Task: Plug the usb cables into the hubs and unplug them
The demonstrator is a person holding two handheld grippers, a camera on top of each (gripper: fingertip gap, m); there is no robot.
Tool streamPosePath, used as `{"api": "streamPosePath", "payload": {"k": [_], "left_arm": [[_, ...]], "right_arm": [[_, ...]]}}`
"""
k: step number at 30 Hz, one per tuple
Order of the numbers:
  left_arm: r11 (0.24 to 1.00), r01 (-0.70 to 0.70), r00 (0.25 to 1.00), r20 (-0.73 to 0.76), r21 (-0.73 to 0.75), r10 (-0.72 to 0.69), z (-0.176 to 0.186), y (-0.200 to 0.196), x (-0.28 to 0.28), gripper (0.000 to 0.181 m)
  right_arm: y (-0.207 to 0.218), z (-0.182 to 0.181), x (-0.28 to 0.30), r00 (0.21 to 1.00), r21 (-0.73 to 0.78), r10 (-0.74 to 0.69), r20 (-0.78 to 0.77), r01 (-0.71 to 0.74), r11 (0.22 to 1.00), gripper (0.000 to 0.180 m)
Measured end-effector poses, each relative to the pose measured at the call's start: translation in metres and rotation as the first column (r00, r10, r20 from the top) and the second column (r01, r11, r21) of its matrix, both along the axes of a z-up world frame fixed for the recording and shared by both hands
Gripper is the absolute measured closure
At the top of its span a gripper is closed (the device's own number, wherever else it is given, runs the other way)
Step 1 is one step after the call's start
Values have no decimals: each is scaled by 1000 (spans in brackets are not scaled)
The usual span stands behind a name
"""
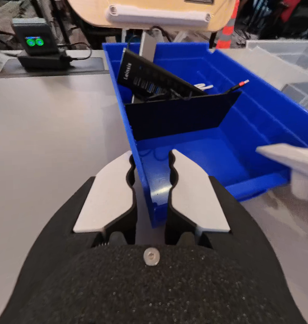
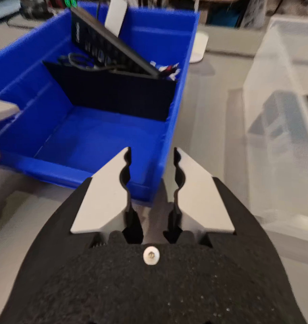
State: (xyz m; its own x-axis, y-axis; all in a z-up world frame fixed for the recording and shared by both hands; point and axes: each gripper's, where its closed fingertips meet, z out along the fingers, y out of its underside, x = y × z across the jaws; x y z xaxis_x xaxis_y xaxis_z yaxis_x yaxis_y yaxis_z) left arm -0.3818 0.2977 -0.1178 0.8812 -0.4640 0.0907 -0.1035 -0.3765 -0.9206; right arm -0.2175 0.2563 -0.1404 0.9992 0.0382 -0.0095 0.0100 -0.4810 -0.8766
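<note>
Grey counter [image 1: 53, 131] carries a blue bin [image 1: 255, 108], with a clear plastic container [image 2: 281, 105] standing just beside the bin on its right. Behind the counter, at far left in the left wrist view, a dark device with two green lights [image 1: 34, 42] sits on a black base.

Bin: a black divider [image 1: 176, 119] crosses it and splits it into a near and a far compartment. The near compartment shows only bare blue floor. The far compartment holds a black usb hub [image 1: 149, 77], tilted, its upper end leaning toward the back wall and its lower end down at the divider. Dark cables [image 2: 79, 61] lie coiled beside the hub behind the divider. A cable end with a red and white tip [image 1: 243, 83] rises above the divider's right end. White cable ends [image 1: 204, 86] lie in the far right corner. Both views are blurred; whether any cable is plugged into the hub cannot be told.

Left claw [image 1: 150, 154]: parted by a moderate gap, holding nothing, straddling the bin's left wall at the near corner; contact cannot be confirmed.

Right claw [image 2: 151, 150]: parted by a moderate gap, holding nothing, poised over the bin's near right corner, well apart from the hub.
</note>
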Motion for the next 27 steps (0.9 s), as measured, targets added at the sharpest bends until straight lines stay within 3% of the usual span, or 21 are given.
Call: {"api": "streamPosePath", "payload": {"k": [2,3,6,12,18,22,27], "left_arm": [[998,-61,998,34,-26,62,0,5,-8,172],[997,-69,997,14,-26,70,0,7,-11,172],[993,-115,992,-61,-12,114,1,8,-27,176],[984,-163,985,-51,78,167,25,18,-77,177],[967,-207,977,-17,150,212,43,40,-181,179],[961,-256,967,28,103,255,38,54,-248,179],[964,-260,965,38,58,258,22,75,-288,178]], "right_arm": [[7,0,-9,998,5,-4,-59,5,1000,131],[9,0,-9,997,-3,-25,-73,24,1000,134],[9,9,-2,989,12,-132,-58,133,991,176],[19,28,-50,991,76,-128,-47,131,988,177],[44,55,-152,998,163,-66,-10,67,984,176],[60,44,-220,999,119,-33,-2,33,992,176],[65,11,-268,1000,45,19,-10,-18,999,173]]}}
